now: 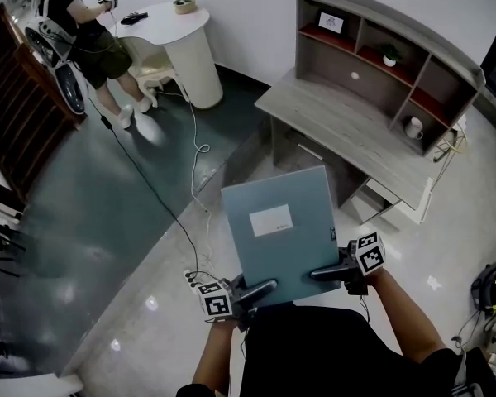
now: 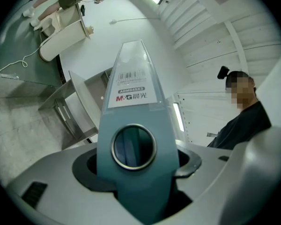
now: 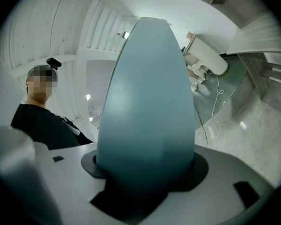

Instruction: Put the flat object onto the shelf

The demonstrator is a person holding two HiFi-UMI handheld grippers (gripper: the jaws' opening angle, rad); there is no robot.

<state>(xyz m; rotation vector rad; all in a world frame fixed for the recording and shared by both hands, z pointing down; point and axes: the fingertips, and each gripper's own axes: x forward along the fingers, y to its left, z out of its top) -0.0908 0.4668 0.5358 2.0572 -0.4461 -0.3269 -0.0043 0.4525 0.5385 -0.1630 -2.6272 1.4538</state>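
**Room and surfaces.** I log two floor zones: a glossy pale floor (image 1: 149, 321) beneath me and a dark green floor (image 1: 107, 213) to the left, with a thin cable (image 1: 153, 190) trailing across both. A grey wooden desk (image 1: 339, 131) stands ahead and to the right, with a shelf unit (image 1: 397, 19) set along its far edge. A white round-ended table (image 1: 190, 52) stands at upper left, with a person (image 1: 78, 23) at its side.

**Edges and open room.** The desk top in front of the shelf is bare. The near desk edge lies just beyond the far edge of my load, with open pale floor between us.

**Containers.**
- Upper left shelf bay: a small framed picture (image 1: 331, 23).
- Upper middle bay: a small potted plant (image 1: 389, 55).
- Lower right bay: a white mug-like vessel (image 1: 413, 127); I cannot tell its exact kind.
- White table: a black item (image 1: 134, 16) and a small round item (image 1: 184, 5), both too small to name.

**Task item.** The blue-grey box file (image 1: 281, 230) lies flat in the air over the floor, white label up, apart from the desk.

**Claws.**
- Left gripper (image 1: 260, 288): clamped on the file's near left side, over the spine with its metal finger ring and barcode label.
- Right gripper (image 1: 326, 273): clamped on the near right side, with the plain edge filling the gap between its jaws.
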